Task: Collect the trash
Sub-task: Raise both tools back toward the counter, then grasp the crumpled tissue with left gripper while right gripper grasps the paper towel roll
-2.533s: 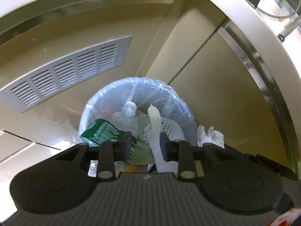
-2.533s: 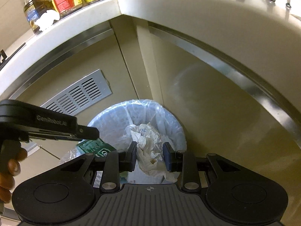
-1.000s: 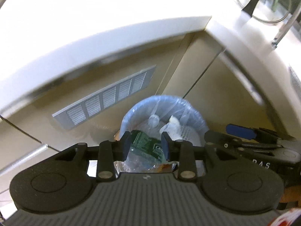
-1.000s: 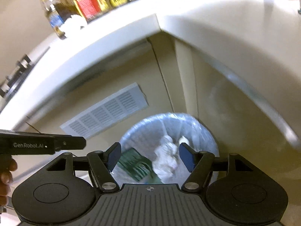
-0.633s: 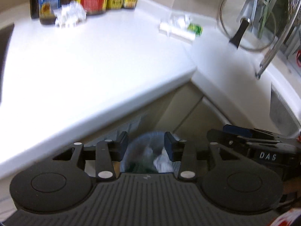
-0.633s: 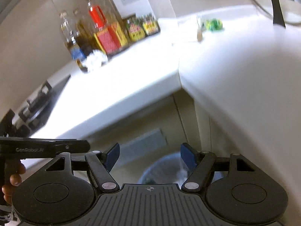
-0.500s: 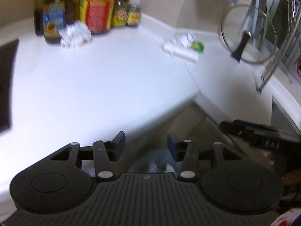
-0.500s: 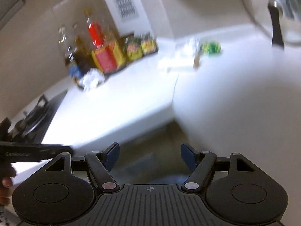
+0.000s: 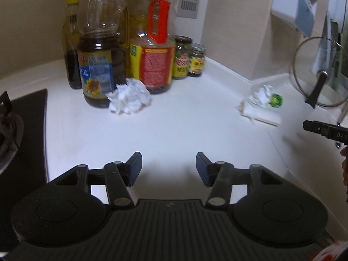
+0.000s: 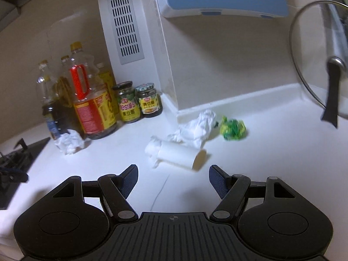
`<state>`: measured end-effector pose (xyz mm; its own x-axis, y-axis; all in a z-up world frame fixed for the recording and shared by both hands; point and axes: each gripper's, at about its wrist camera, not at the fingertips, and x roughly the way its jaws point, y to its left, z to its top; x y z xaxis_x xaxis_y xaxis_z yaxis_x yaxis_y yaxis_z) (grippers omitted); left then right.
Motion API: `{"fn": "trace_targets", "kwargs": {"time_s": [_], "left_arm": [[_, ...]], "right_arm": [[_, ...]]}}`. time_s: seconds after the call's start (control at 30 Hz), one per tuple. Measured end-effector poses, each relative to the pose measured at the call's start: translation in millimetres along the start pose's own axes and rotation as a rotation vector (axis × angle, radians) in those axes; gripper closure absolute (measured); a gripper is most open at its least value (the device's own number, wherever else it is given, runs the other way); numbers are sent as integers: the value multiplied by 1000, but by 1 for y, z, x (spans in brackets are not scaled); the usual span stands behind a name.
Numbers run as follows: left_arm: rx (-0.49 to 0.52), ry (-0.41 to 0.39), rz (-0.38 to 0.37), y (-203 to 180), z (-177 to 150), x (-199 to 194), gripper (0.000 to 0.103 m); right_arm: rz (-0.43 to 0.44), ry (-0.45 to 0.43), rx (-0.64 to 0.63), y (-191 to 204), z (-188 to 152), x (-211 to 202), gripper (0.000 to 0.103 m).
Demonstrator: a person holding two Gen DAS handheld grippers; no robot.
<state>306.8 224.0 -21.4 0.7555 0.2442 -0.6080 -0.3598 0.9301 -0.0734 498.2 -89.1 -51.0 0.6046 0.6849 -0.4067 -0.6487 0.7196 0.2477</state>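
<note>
Trash left on the white countertop [image 10: 271, 152]: a crumpled tissue [image 9: 128, 97] touching the oil bottles [image 9: 156, 43]; toward the corner, a paper roll [image 10: 180, 154], white wad [image 10: 195, 128] and green wrapper [image 10: 232, 129]. None is collected yet. Left gripper [image 9: 168, 167] is opening, right gripper [image 10: 173, 180] spread wide; both are empty and well short of any piece.

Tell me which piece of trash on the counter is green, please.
The small crumpled wrapper near the wall corner, right of the white tissue. The paper tube and the wad by the bottles are white.
</note>
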Motion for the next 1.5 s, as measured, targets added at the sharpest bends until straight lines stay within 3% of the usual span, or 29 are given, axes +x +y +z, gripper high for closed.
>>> {"fn": "trace_targets", "kwargs": {"time_s": [0.47,1.0,1.03,1.1,1.17,1.5], "left_arm": [[8,14,18,31,26,48,48],[22,25,3,42,35,76,47],[22,26,2,42,36,78,47],[23,23,0,42,38,81,47],[30,17,3,41,40,83,47],[59,-45,68,41,45,95,43]], "right_arm": [[44,105,-228,4,21,103,31],[72,239,-345,21,19,137,32],[74,244,-345,23,19,136,34],[68,254,-348,26,19,136,53],[53,265,-353,28,19,137,61],[20,171,-279,35,24,110,64]]}}
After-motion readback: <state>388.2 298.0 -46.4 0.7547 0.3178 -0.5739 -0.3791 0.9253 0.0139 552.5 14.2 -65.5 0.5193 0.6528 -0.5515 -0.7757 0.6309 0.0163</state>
